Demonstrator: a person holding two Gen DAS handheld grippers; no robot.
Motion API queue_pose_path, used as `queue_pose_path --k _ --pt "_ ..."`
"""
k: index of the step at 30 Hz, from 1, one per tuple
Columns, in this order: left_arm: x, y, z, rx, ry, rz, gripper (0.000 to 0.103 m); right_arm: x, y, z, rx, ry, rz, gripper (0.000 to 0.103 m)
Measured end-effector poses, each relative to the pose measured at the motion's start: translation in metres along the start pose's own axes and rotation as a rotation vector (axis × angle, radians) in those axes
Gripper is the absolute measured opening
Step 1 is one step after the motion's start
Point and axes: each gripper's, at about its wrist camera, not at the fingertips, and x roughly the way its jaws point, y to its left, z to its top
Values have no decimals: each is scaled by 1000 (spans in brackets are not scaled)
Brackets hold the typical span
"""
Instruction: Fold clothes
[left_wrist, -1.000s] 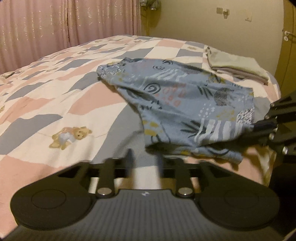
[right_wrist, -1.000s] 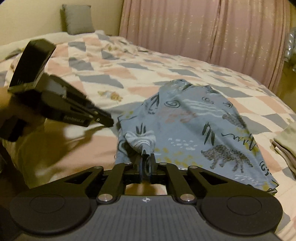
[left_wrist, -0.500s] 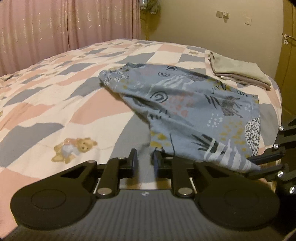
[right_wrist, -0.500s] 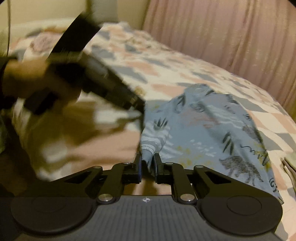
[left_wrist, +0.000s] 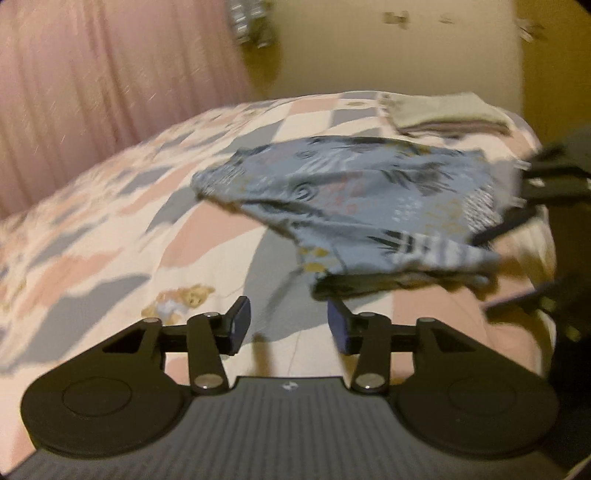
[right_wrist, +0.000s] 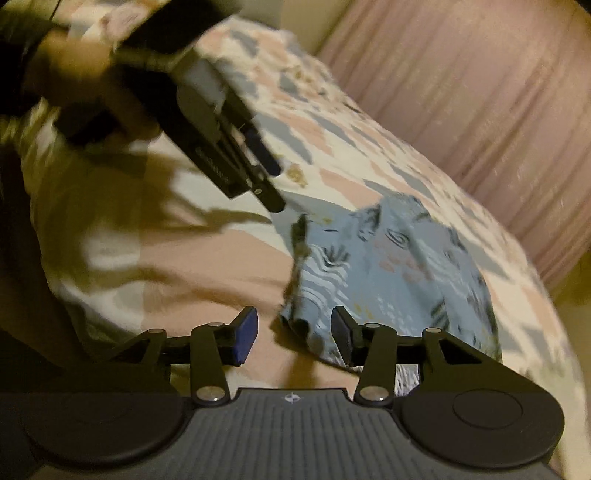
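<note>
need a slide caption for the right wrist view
Open right tongs just short of a blue patterned garment on the patchwork bedspread, open left tongs beyond.

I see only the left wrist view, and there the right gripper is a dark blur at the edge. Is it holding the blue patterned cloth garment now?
Observer: No. In the right wrist view the right gripper is open, its blue pads wide apart, nothing clamped.
Operator: Where is the garment's edge then?
Observer: The crumpled near edge of the blue patterned cloth garment lies on the bed just ahead of those pads.
Operator: And my left gripper, seen from there?
Observer: The left gripper is open too, above the pink and grey patchwork quilt, left of the garment, apparently not touching it.
</note>
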Motion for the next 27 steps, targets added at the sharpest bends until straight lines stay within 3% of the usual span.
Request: queue_pose_path --k 2,5,6,7,8,16,20,22,24,27 --pt "-6 -8 0 75 -24 -8 55 6 -2 1 -21 12 -13 37" --pt "-11 -21 -1 182 -85 -29 69 14 -6 0 -43 30 -26 35" --pt "-11 -26 -1 220 -105 -37 70 15 -7 0 -46 36 -26 33" --pt "-11 -32 -1 262 -121 -45 70 17 -9 -2 -47 41 -24 24" --pt "-10 -38 -1 308 -130 -53 70 19 -10 -3 -49 47 -22 2" --pt "3 -84 -3 643 -231 -64 70 7 -24 4 5 15 -15 5" --pt "18 -98 1 736 -255 -62 69 -2 -31 9 40 -9 -12 5" --pt "28 -103 3 763 -244 -63 59 -5 -33 11 53 -17 -10 5" --pt "38 -108 6 784 -233 -64 28 -6 -31 6 48 -16 -20 5" --pt "47 -108 14 763 -220 -62 18 -7 -30 -3 39 -14 -43 6"
